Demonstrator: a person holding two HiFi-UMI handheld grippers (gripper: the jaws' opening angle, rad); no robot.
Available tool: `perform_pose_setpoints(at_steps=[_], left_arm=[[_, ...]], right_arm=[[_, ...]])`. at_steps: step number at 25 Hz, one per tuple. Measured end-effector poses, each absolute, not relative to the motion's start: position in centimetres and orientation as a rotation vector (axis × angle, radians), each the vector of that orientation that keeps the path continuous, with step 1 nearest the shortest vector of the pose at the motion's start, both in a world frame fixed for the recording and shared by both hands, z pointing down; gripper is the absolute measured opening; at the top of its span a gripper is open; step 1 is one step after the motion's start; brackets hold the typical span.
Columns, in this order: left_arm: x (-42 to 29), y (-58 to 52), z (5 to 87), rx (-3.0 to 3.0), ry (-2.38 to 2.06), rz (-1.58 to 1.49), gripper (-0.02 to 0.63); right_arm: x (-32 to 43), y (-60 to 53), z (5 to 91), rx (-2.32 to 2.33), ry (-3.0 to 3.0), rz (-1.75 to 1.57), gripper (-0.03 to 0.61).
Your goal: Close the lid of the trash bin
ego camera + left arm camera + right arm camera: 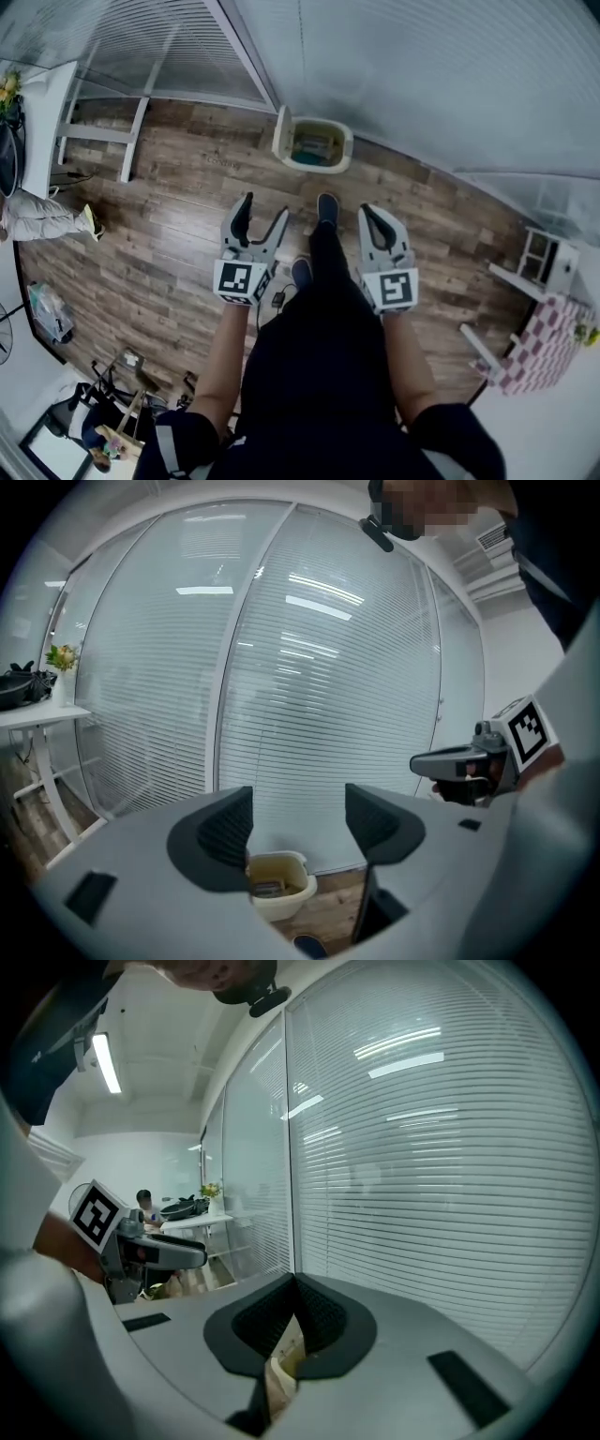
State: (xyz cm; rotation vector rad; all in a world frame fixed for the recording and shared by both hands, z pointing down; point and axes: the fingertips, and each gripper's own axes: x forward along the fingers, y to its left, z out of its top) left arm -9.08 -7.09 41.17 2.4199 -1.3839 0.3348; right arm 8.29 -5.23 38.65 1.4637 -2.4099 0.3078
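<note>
Bin [320,166] on floor at 12 o'clock by glass wall, lid [280,132] standing open. Left claw [265,208] spread, empty; right claw [378,220] pinched shut, empty. Both well short: closing not begun.

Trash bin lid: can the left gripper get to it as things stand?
Probably yes, after a step forward. The left gripper, jaws apart, is held short of the trash bin, whose lid stands open; only wooden floor lies between.
</note>
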Motion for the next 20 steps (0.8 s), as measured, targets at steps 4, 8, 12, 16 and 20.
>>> perform_pose_setpoints(at_steps=[4,8,12,16,20], left_arm=[[-9.1,-9.5,44.1,2.381,-1.402,0.369,0.288],[-8.9,-11.7,47.7,2.359,-1.401,0.407,0.288],[-9.0,-13.8,51.2,2.319,-1.402,0.434,0.288],[-9.6,-15.5,54.3,2.287,-1.407,0.445,0.288],[-9.4,-17.0,57.2,2.290,-1.378,0.478,0.288]], right_arm=[[8.9,-7.3,41.8,1.457,-2.399,0.336,0.005],[9.1,-9.2,44.8,1.439,-2.423,0.347,0.004],[9.3,-10.6,47.5,1.448,-2.436,0.434,0.005],[9.1,-11.8,49.8,1.418,-2.444,0.448,0.005],[10.5,-12.6,52.0,1.433,-2.412,0.478,0.005]])
